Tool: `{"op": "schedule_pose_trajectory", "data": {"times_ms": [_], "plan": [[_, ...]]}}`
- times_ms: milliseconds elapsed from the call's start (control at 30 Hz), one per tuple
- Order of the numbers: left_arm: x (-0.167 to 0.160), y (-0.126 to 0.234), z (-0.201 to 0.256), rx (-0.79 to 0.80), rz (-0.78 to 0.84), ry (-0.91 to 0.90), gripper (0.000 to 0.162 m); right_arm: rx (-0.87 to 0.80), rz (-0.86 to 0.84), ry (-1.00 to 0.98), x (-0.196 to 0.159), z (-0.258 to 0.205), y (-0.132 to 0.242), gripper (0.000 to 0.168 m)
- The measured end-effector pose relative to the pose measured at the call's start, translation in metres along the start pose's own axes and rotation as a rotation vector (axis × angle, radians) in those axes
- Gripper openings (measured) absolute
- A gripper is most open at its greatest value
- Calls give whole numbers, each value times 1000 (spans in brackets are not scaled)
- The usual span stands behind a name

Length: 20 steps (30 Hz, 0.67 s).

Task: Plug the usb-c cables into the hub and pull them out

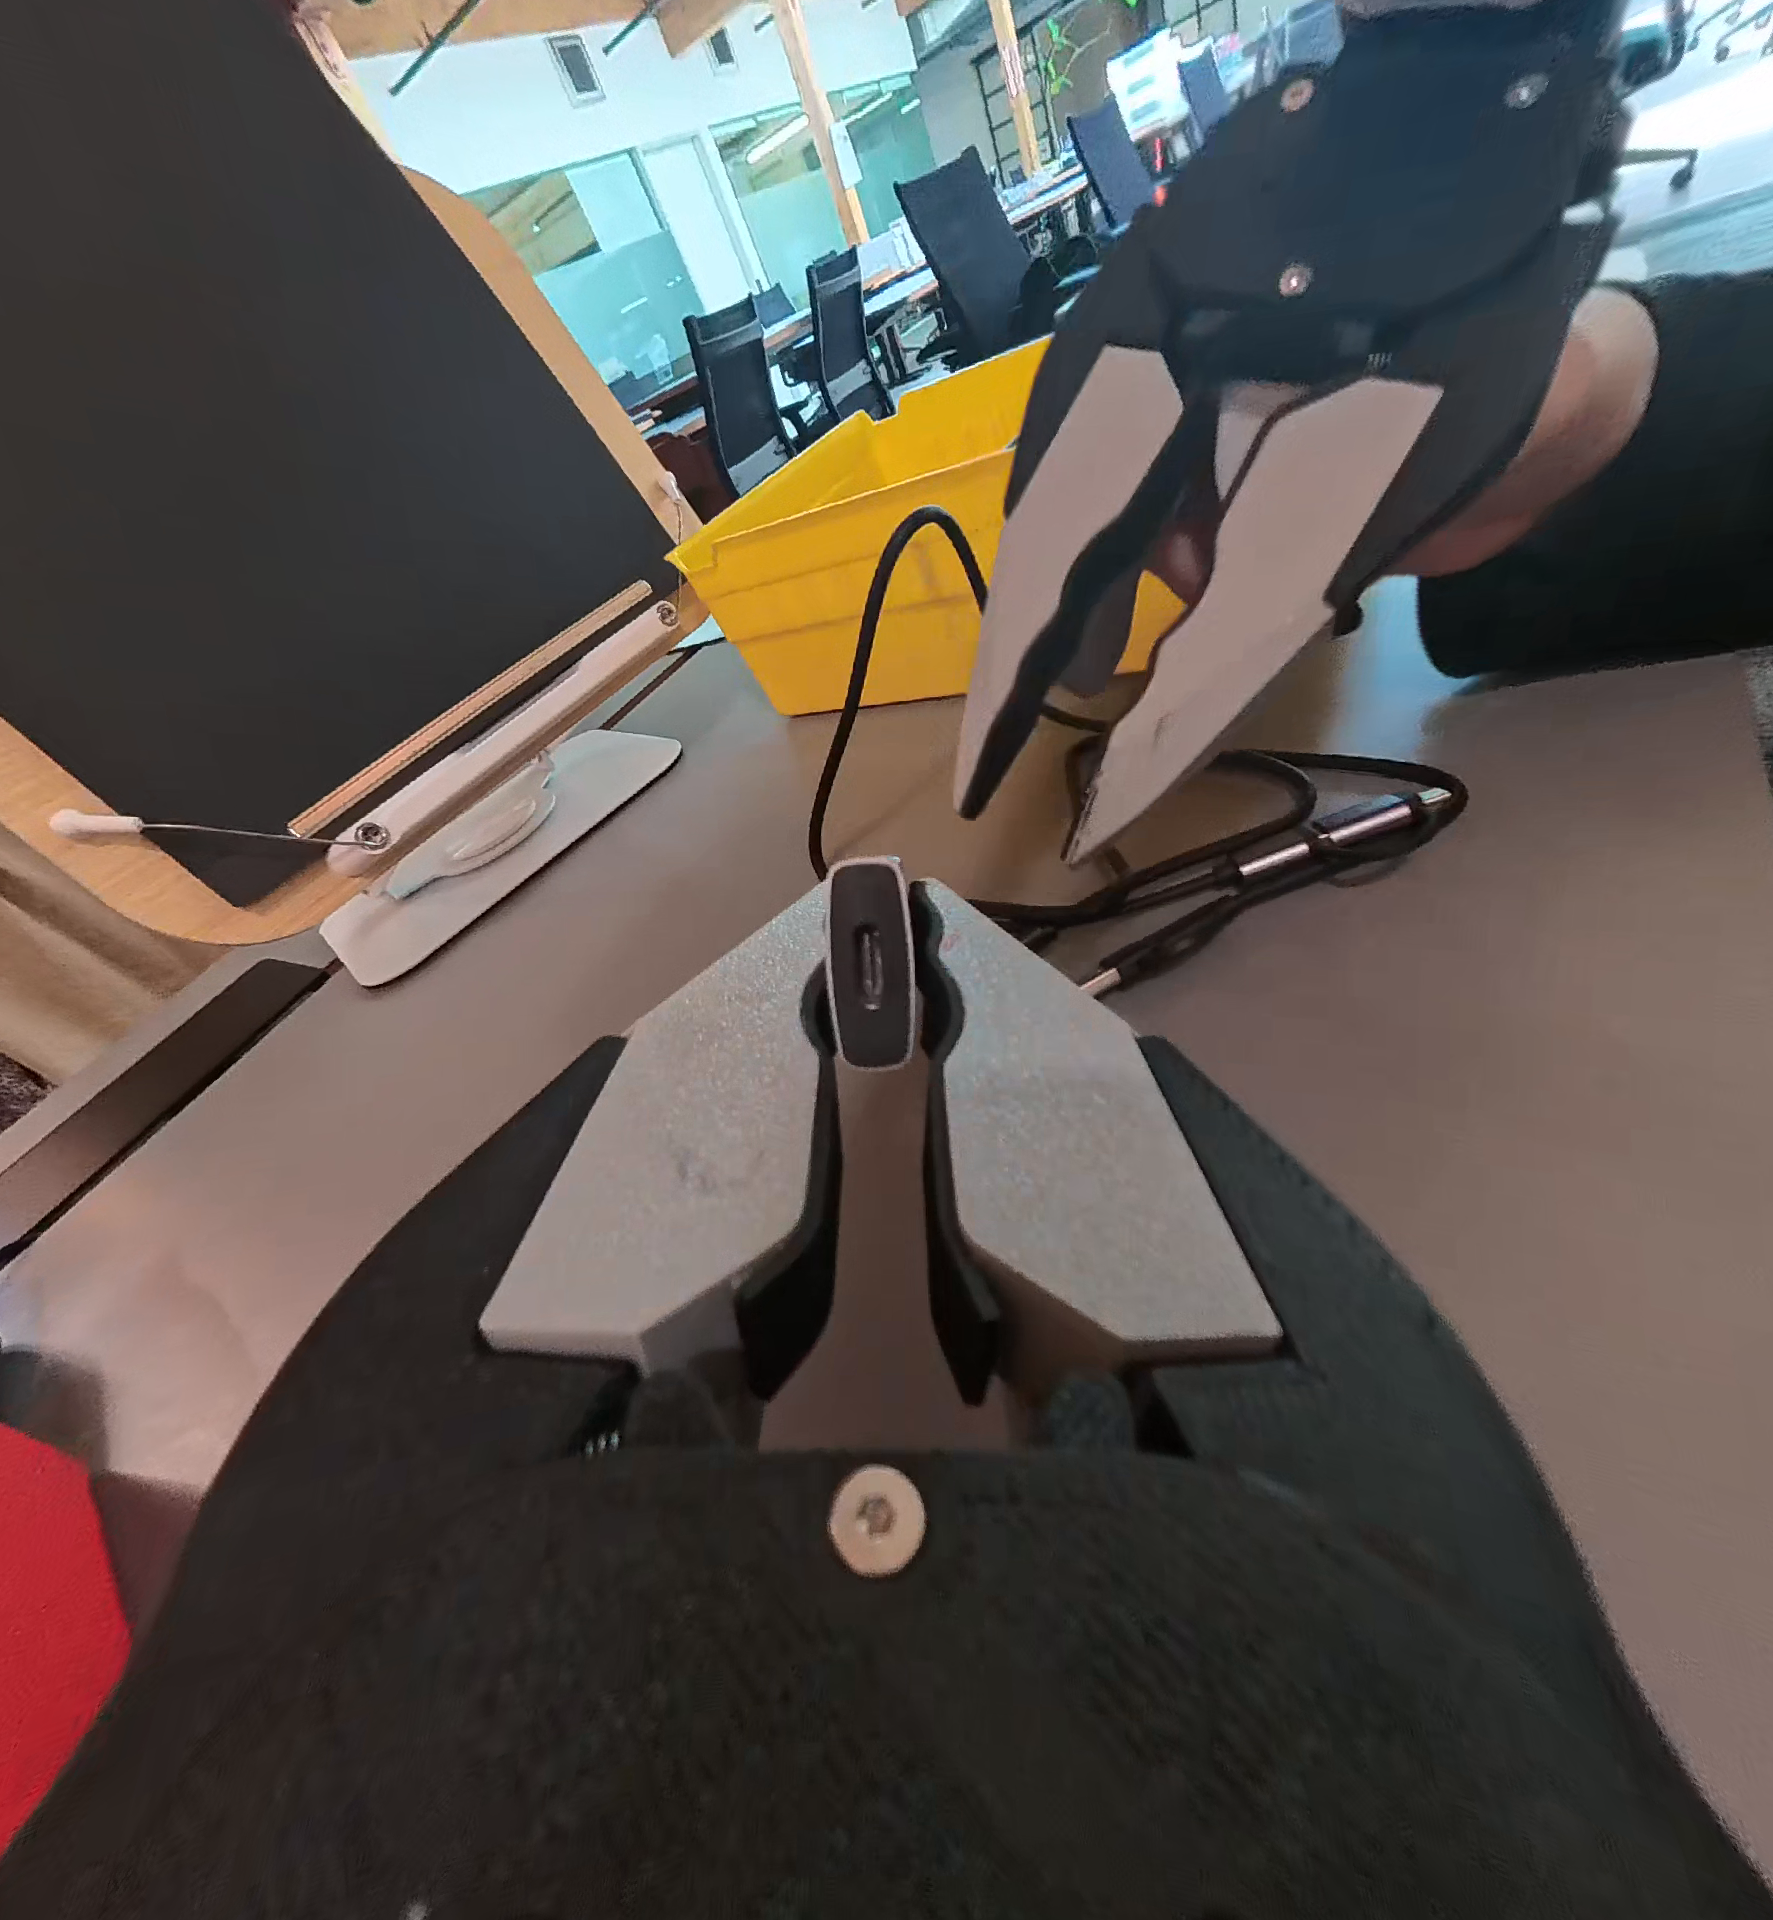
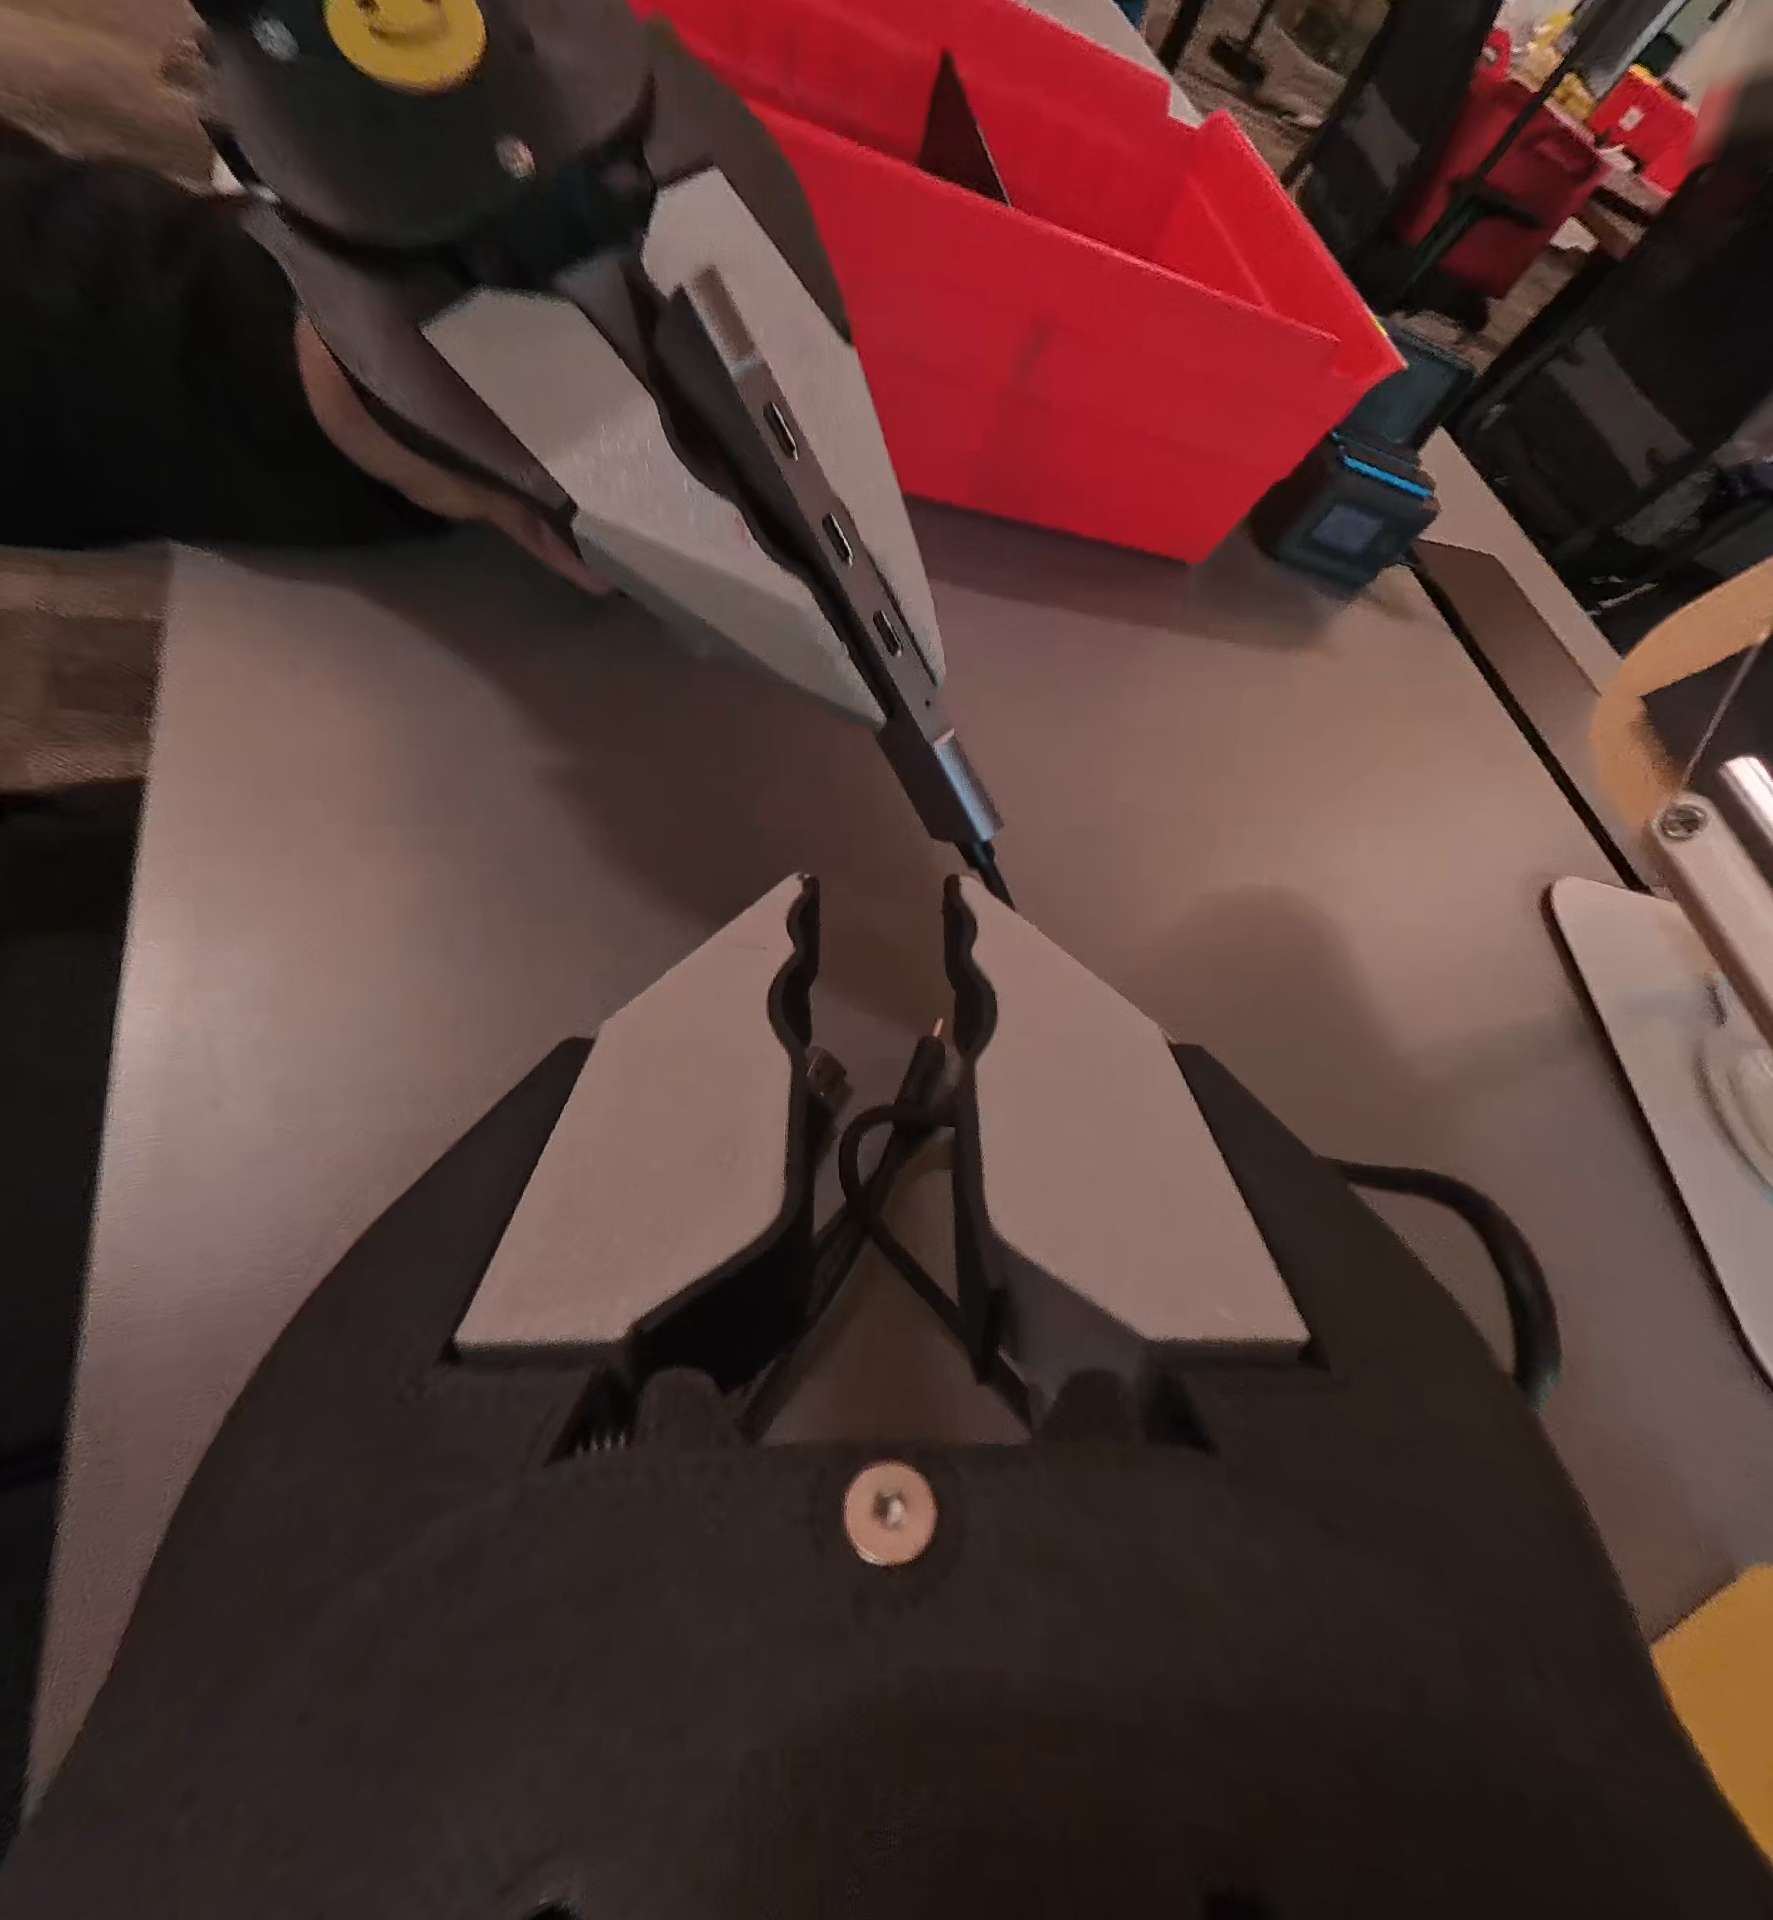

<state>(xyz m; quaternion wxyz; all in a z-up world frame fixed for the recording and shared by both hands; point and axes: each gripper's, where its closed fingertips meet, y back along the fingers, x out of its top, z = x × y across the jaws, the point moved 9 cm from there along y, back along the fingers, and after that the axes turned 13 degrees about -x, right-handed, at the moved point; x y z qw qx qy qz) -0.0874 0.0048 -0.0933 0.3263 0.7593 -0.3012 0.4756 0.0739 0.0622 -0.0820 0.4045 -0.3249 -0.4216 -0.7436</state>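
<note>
The hub (image 1: pixel 869 971) looks like brushed grey metal with a darker matt end face; in the right wrist view its long side (image 2: pixel 832 540) has a dull satin sheen. The left claw (image 1: pixel 874 940) has grainy, speckled grey plastic fingers (image 1: pixel 716 1164) on a rough black body. The cables (image 1: pixel 1225 883) look braided and matt, with shiny metal plug sleeves. The bench (image 1: pixel 1484 1091) is smooth, matt grey-brown. The yellow bin (image 1: pixel 840 582) and red bin (image 2: pixel 1069 395) are smooth plastic with a slight gloss.
</note>
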Motion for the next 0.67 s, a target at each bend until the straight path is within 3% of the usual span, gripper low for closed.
{"op": "schedule_pose_trajectory", "data": {"times_ms": [300, 667], "plan": [[0, 2, 1, 7, 1, -7, 7, -53, -40, -37, -23, -6, -13, 19], [0, 2, 0, 3, 7, 16, 7, -66, -31, -152, -27, 8, -8, 18]]}}
